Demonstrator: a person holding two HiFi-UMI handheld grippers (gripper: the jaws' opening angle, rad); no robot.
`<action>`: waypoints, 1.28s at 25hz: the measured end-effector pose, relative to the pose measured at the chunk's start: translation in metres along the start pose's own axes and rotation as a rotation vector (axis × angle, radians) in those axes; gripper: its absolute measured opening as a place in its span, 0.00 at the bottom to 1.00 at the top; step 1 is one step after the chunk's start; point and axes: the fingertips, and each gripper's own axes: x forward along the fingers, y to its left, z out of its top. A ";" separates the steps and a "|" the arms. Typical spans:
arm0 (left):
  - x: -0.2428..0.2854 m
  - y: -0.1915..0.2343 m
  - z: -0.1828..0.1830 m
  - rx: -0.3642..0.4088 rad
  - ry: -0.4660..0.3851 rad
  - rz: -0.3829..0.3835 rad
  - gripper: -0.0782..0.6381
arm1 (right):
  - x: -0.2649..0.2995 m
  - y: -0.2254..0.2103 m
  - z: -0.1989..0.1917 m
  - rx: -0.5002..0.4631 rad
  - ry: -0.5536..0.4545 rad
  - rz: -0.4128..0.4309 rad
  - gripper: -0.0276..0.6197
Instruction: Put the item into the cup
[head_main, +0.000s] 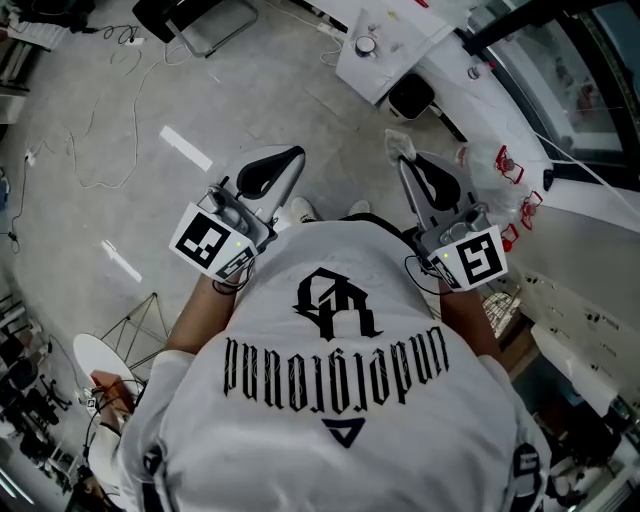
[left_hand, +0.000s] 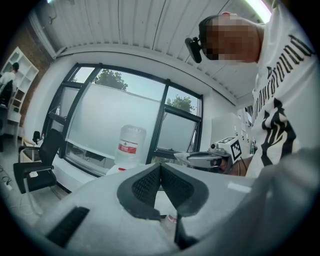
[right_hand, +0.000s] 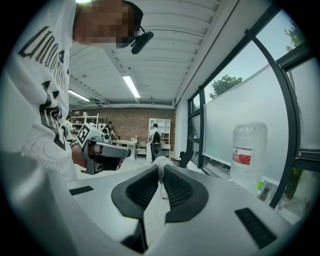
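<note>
I hold both grippers in front of my chest, above the floor. My right gripper (head_main: 402, 156) is shut on a small white crumpled item (head_main: 398, 143). In the right gripper view the item (right_hand: 161, 164) shows pinched between the black ribbed pads, sticking out past the tips of the right gripper (right_hand: 160, 169). My left gripper (head_main: 296, 154) is shut, its tips meeting with nothing between them, as the left gripper view (left_hand: 160, 166) also shows. A small round cup-like thing (head_main: 365, 45) stands on a white table (head_main: 400, 28) far ahead.
A dark round stool (head_main: 412, 97) stands by the white table. A plastic bag with red print (head_main: 498, 165) lies at the right. Cables (head_main: 100, 130) trail over the grey floor. A big water bottle (right_hand: 248, 150) stands by the window, and an office chair (left_hand: 35, 167) nearby.
</note>
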 end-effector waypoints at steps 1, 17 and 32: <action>-0.001 0.004 0.000 -0.002 0.001 0.002 0.13 | 0.004 0.000 0.000 0.001 0.004 0.003 0.11; 0.025 0.057 -0.008 -0.042 0.025 0.084 0.13 | 0.049 -0.057 -0.014 0.032 0.029 0.040 0.11; 0.158 0.110 -0.002 -0.068 0.066 0.089 0.13 | 0.083 -0.194 -0.034 0.053 0.060 0.053 0.11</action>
